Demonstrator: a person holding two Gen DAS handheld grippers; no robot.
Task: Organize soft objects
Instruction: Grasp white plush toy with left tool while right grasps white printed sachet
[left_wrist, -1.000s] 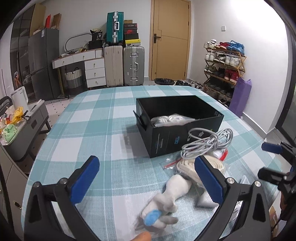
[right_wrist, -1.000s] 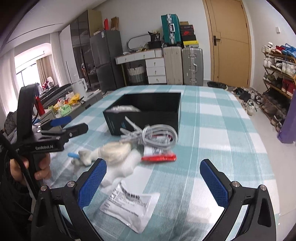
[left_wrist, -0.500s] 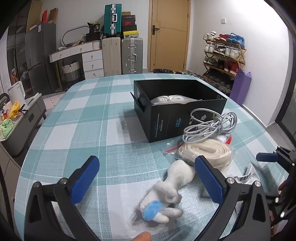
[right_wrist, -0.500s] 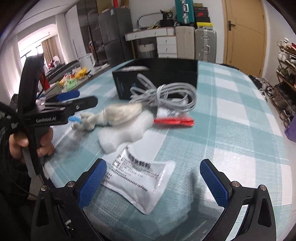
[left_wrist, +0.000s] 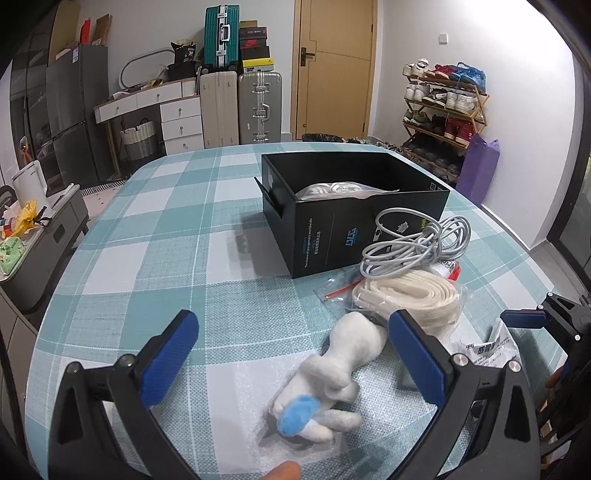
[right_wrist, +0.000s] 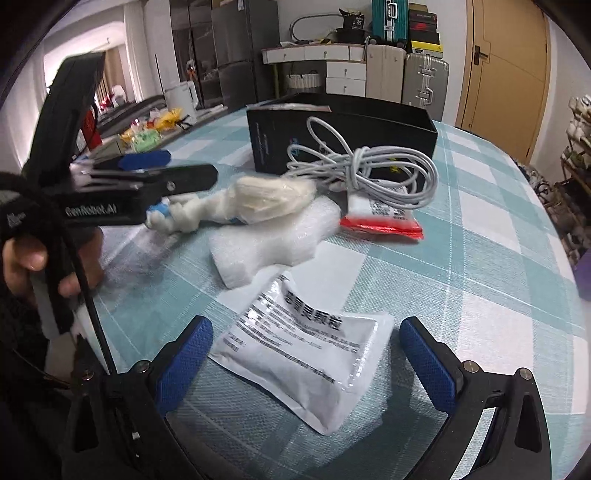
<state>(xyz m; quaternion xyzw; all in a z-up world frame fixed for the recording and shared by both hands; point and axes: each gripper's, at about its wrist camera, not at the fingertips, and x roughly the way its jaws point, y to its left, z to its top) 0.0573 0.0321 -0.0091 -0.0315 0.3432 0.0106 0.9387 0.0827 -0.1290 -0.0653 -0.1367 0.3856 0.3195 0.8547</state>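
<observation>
Both grippers' fingers wide apart, empty; lower right gripper (right_wrist: 301, 360) over white sachet (right_wrist: 306, 349) flat on near worktop (right_wrist: 480, 258), pinch edge, carry to far black box (right_wrist: 343, 136) w/o snagging cable (right_wrist: 365, 173).

Surface (left_wrist: 155, 236) covered in woven checked cloth, matt. Plush toy (left_wrist: 332, 373) fuzzy. Sachet (right_wrist: 306, 354) glossy plastic film. Box (left_wrist: 332, 229) smooth black card. Cable (left_wrist: 417, 247) smooth plastic-coated.
</observation>
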